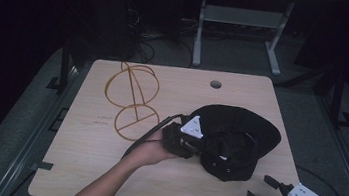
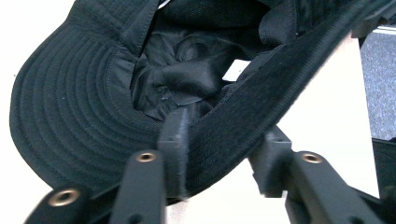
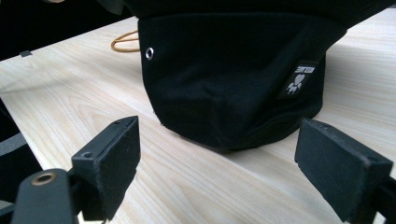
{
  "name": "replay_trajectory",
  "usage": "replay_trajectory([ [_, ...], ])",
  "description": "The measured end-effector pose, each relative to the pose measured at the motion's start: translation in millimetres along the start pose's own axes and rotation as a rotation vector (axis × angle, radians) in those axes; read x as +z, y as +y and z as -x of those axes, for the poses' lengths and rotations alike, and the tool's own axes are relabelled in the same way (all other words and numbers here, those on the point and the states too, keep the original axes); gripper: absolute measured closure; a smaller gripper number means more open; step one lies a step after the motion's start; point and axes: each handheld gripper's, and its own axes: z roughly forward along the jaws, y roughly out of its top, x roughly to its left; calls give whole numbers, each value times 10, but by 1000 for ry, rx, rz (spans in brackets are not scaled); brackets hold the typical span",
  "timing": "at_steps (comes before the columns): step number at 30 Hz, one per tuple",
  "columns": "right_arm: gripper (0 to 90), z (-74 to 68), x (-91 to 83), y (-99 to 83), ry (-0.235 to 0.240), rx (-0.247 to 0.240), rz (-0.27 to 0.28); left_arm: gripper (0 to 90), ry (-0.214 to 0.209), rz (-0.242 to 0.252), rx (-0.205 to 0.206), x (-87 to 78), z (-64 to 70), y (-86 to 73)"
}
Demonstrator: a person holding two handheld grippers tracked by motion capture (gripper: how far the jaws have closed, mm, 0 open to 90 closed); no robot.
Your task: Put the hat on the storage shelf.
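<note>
The left gripper (image 1: 200,149) pinched the brim of the black hat (image 1: 238,136), lying upside down on the table (image 1: 78,167), while the right gripper (image 1: 264,194) waited released nearby, so the soft brim could slip out.

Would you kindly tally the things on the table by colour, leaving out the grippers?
Black: 1, the bucket hat, upside down with its brim in the left gripper.
Tan: 1, the wire hat stand, lying on its side on the wooden table.
Total: 2.
</note>
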Motion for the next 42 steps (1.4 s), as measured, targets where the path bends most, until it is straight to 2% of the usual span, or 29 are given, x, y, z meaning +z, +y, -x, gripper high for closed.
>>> replay_trajectory([
  [9,140,16,-10,2,-6,16,62,762,-20,45,3,-52,39,7],
  [11,140,14,-11,26,-9,7,88,787,-29,76,-15,-76,36,9],
  [15,140,7,-4,48,-4,-5,119,822,-36,106,-37,-103,13,9],
  [22,140,-39,79,173,6,-24,72,853,-54,184,-105,-175,-55,15],
  [29,144,-53,212,281,13,-26,61,855,-70,227,-154,-226,-91,62],
  [35,144,-126,332,372,-6,-80,42,856,-70,244,-173,-244,-89,159],
  [42,144,-134,380,401,-30,-91,34,856,-84,258,-173,-240,-69,235],
])
